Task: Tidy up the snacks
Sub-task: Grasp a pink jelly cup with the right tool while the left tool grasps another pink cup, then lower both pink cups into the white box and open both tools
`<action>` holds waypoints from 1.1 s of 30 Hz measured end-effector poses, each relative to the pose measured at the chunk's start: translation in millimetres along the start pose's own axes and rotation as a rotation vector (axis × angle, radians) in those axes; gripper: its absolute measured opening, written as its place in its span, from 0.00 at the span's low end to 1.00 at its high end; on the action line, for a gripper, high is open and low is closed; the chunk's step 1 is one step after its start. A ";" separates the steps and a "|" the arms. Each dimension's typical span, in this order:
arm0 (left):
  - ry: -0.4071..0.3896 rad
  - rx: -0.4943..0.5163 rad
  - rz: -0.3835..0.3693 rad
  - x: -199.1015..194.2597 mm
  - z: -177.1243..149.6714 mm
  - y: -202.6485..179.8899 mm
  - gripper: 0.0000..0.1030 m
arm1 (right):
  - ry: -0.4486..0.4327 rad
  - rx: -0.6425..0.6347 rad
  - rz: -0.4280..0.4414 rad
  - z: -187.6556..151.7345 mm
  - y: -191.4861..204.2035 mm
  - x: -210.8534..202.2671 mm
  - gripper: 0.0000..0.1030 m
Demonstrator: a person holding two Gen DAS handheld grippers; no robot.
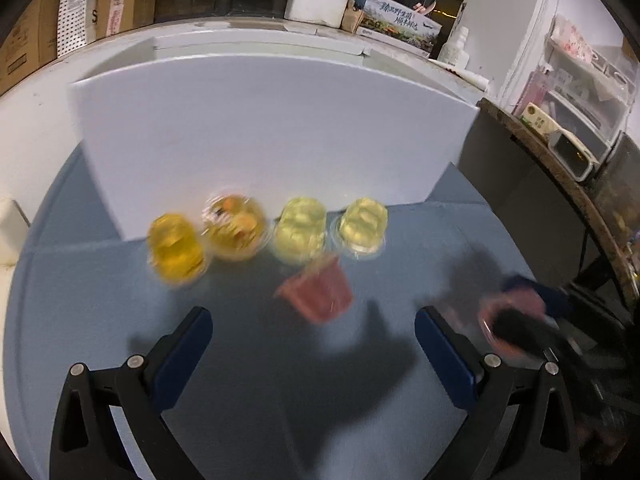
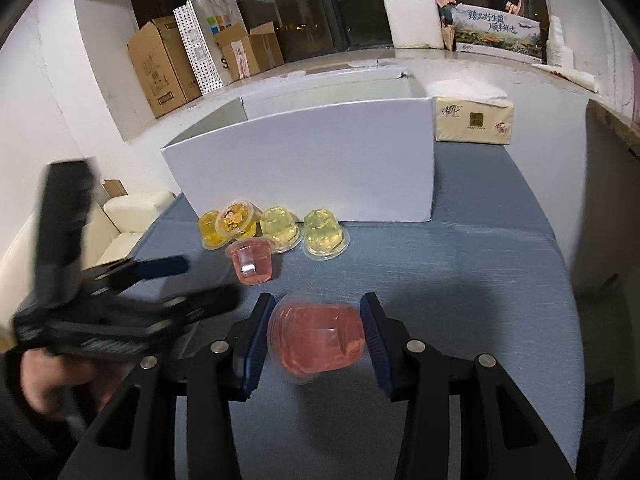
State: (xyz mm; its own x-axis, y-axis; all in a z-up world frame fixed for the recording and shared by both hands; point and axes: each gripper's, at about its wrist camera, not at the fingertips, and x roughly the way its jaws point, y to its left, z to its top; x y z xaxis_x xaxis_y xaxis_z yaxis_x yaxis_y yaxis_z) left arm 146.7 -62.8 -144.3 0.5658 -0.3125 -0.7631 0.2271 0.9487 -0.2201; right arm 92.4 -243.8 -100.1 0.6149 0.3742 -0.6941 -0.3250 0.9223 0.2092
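Snacks are being shown as jelly cups on the blue surface (image 2: 460,264), in a row just before a white box (image 2: 304,160): two orange cups (image 2: 228,224), two pale cups (image 2: 324,234) and a pink cup (image 2: 253,261). Only in the right wrist view is a tissue pack (image 2: 474,120) being seen beside the box. A second pink cup (image 2: 316,340), tipped on its side, is being pinched between the right tongs (image 2: 316,314). The left tongs (image 1: 314,322) are being held spread, with the first pink cup near and ahead of them. The left view is being blurred; there the right tongs are hard to make out.
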 end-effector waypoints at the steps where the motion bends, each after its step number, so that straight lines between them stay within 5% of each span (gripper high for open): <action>1: 0.009 -0.006 0.005 5.8 2.9 -0.4 1.00 | 0.000 0.003 0.002 -1.3 -1.1 -0.9 0.46; 6: 0.024 0.002 0.032 23.6 8.9 -4.7 0.92 | 0.004 -0.001 0.005 -4.8 -0.7 -4.8 0.46; 8: 0.012 0.030 0.047 21.1 8.3 -7.2 0.73 | 0.001 -0.002 0.008 -5.4 -1.1 -7.7 0.46; 9: 0.011 0.033 0.040 18.8 8.2 -7.0 0.52 | -0.001 -0.001 0.010 -5.7 -1.3 -9.2 0.46; 10: 0.010 0.024 0.023 16.1 7.6 -5.9 0.50 | -0.002 -0.002 0.010 -5.9 -1.7 -9.8 0.46; 22: -0.142 0.045 -0.050 -62.9 -0.1 5.2 0.50 | -0.044 -0.024 0.016 9.8 6.6 -22.9 0.46; 28: -0.272 0.041 -0.032 -100.9 58.2 17.6 0.50 | -0.120 -0.056 0.046 70.9 14.3 -30.7 0.46; 33: -0.282 0.025 -0.007 -92.2 121.3 34.7 0.50 | -0.148 -0.061 0.039 142.6 9.1 -19.1 0.46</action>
State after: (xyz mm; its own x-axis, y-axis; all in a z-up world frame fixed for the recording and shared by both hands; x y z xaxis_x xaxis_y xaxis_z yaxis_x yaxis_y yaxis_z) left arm 198.6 -6.9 -7.8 0.7613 -0.3236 -0.5618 0.2496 0.9460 -0.2067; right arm 180.1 -228.7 13.2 0.6988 0.4241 -0.5761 -0.3913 0.9007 0.1884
